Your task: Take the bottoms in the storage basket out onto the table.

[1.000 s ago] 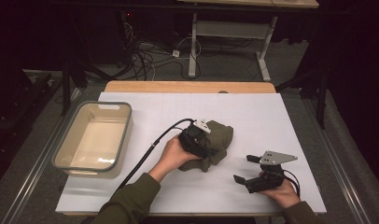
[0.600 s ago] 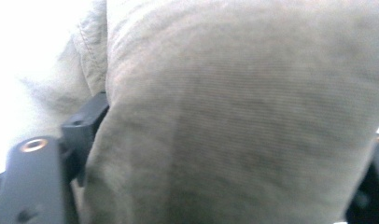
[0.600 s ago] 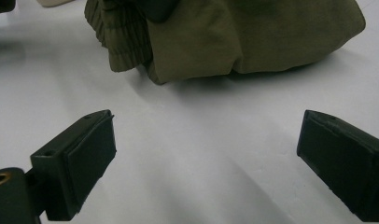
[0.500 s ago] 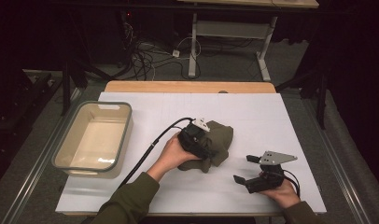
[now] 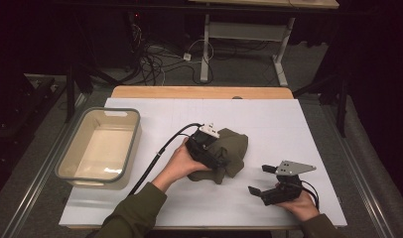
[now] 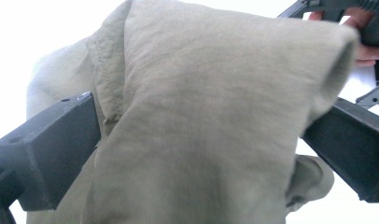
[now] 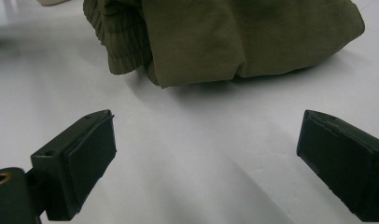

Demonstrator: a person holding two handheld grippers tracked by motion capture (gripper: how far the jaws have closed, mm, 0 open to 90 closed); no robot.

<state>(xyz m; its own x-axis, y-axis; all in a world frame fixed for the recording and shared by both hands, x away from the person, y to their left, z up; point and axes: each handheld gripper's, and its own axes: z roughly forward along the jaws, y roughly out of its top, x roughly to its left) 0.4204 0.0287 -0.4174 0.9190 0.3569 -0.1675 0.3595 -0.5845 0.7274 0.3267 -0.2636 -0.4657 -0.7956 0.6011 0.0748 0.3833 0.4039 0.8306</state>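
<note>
A crumpled olive-green garment [image 5: 235, 148] lies on the white table sheet [image 5: 289, 124] a little right of centre. My left gripper [image 5: 213, 154] is pushed into its left side. In the left gripper view the jaws stand wide apart and have just been opening; a fold of the garment [image 6: 215, 121] hangs loosely between them, and the pads are not pinching it. My right gripper [image 5: 261, 179] rests near the front right edge, open and with nothing in it. In the right gripper view its jaws [image 7: 206, 140] point at the garment [image 7: 225, 37], a short way off.
A clear plastic bin [image 5: 70, 148] with a grey rim stands on the left of the table, nothing in it. The left gripper's black cable [image 5: 155, 161] trails toward the front edge. Bare white sheet lies between the garment and the right gripper.
Hardly anything differs in the high view. The left hand and garment sit almost where they were, and the right gripper has kept still.
</note>
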